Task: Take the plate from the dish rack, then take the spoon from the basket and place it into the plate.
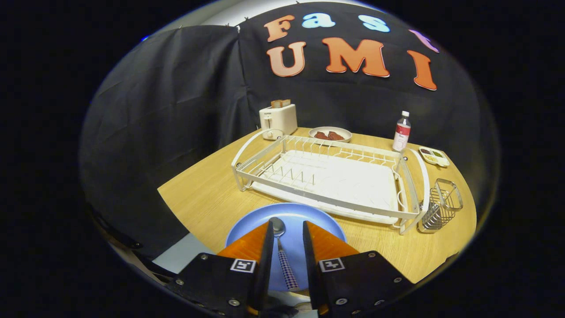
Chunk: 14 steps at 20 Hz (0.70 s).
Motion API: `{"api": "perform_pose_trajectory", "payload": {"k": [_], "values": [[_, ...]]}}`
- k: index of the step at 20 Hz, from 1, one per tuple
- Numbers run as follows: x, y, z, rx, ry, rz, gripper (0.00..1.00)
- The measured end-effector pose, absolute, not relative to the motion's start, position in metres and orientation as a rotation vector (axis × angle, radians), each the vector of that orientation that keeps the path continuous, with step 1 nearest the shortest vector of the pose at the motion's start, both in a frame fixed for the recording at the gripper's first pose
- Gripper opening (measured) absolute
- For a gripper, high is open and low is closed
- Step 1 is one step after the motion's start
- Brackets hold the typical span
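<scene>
A pale blue plate (247, 223) lies on the light wood-grain desk (198, 194), and the spoon (282, 254) on it has a shiny silver bowl and a blue-and-white checked handle. Behind the plate, the dish rack (326, 176) is white (wire and tray alike). Right of the rack hangs a silver wire basket (441, 205); behind it stand a cream toaster (278, 120) and a clear bottle (401, 131) with a red label.

Spoon (282, 251) on plate (247, 223), between parted fingers (267, 247).

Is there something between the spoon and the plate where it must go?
Nothing visible. The spoon lies between the hand-held gripper fingers, directly over the blue plate, which sits in front of the dish rack. The fingers look parted around the spoon.
</scene>
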State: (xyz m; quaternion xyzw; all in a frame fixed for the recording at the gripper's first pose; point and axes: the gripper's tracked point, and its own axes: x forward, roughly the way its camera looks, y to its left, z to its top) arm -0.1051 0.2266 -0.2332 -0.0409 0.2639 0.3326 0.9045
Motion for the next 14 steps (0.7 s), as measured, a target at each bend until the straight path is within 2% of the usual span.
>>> {"api": "perform_pose_trajectory", "payload": {"k": [3, 4, 5, 7, 14], "values": [[-0.09, 0.205, -0.208, -0.06, 0.521, 0.619, 0.67], [-0.085, 0.195, -0.197, -0.056, 0.51, 0.594, 0.72], [-0.081, 0.187, -0.187, -0.054, 0.494, 0.57, 0.83], [-0.07, 0.167, -0.164, -0.046, 0.463, 0.512, 0.96], [-0.034, 0.078, -0.073, -0.019, 0.304, 0.296, 0.98]]}}
